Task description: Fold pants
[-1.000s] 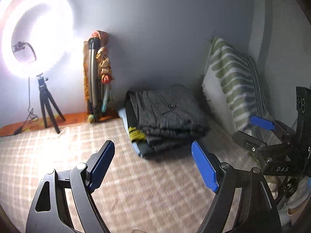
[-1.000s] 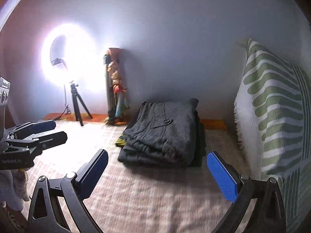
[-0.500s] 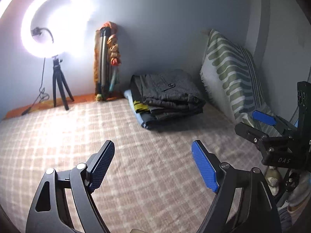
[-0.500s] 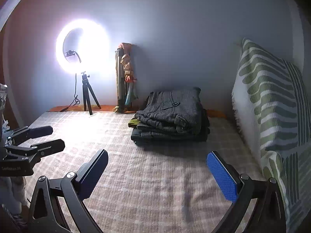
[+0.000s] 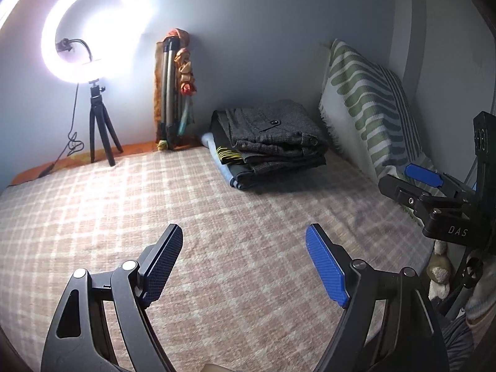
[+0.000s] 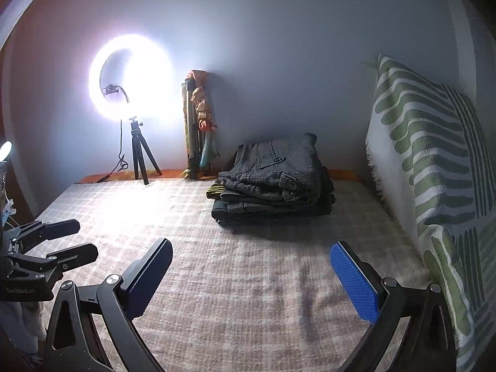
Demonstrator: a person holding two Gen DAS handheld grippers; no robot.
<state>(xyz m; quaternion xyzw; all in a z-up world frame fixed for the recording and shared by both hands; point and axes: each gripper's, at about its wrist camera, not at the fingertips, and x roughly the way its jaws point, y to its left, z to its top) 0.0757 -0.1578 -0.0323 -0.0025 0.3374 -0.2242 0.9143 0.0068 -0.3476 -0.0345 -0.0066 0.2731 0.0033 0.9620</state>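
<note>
While both the left gripper [image 5: 243,266] and right gripper [image 6: 251,279] gape empty at bottom frame, the folded pants [image 6: 276,176] lie well beyond them at centre, long axis receding toward the wall.

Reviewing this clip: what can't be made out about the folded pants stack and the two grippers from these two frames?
- Folded pants stack: how many garments lie under the grey top pair, both views; the layers cover each other.
- Stack's far side, both views: hidden by the stack itself.
- Left gripper and right gripper: handles and the person's hands cut off by the bottom edge.
- Ring light centre: washed out by glare.
</note>
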